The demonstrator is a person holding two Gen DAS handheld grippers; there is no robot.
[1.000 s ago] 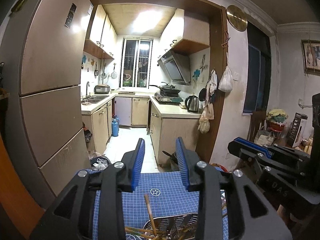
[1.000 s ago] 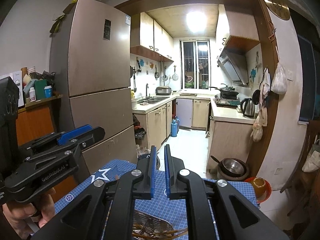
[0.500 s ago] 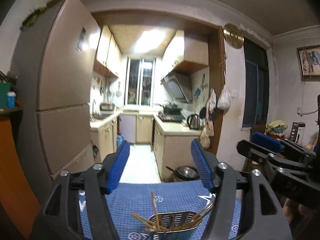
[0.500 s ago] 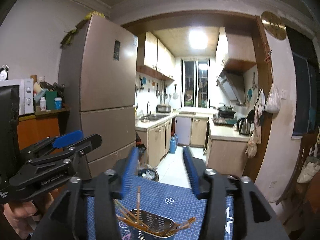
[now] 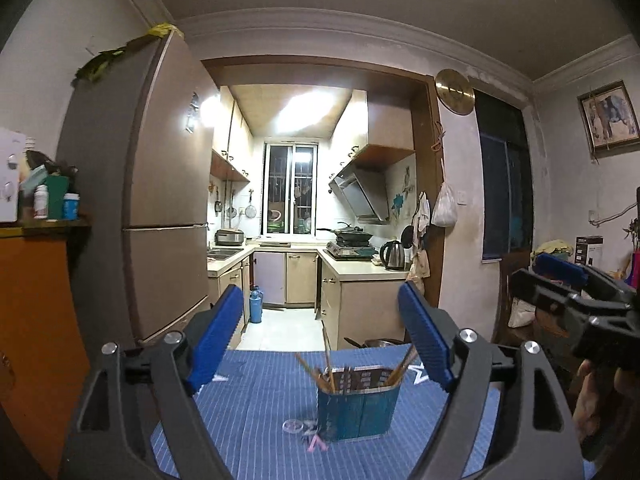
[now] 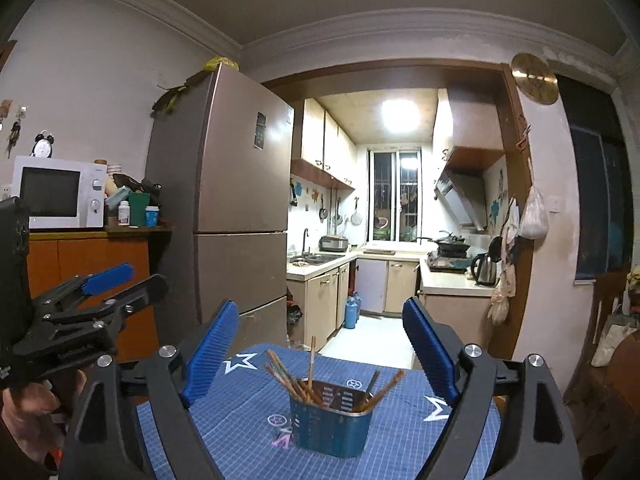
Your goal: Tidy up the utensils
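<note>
A metal utensil holder (image 5: 358, 404) (image 6: 332, 424) stands upright on a blue grid mat (image 5: 260, 400) (image 6: 240, 412). Several wooden chopsticks (image 5: 316, 364) (image 6: 296, 376) stick out of it at loose angles. My left gripper (image 5: 320, 304) points level at the holder from a distance, its jaws opening with nothing between the pads. My right gripper (image 6: 316, 312) faces the holder the same way, jaws opening and empty. Each gripper shows at the side of the other's view: the right gripper (image 5: 532, 272) and the left gripper (image 6: 146, 278).
A small clear disc (image 5: 294, 426) and a pink scrap (image 5: 316, 444) lie on the mat in front of the holder. A tall fridge (image 6: 236, 208) and an orange cabinet (image 6: 88, 272) with a microwave (image 6: 56, 192) stand to the left. The kitchen doorway (image 5: 304, 272) lies beyond the table.
Both grippers have drawn back from the holder and opened wide. The holder, earlier cut off right under the fingers, now stands in full view farther off on the mat.
</note>
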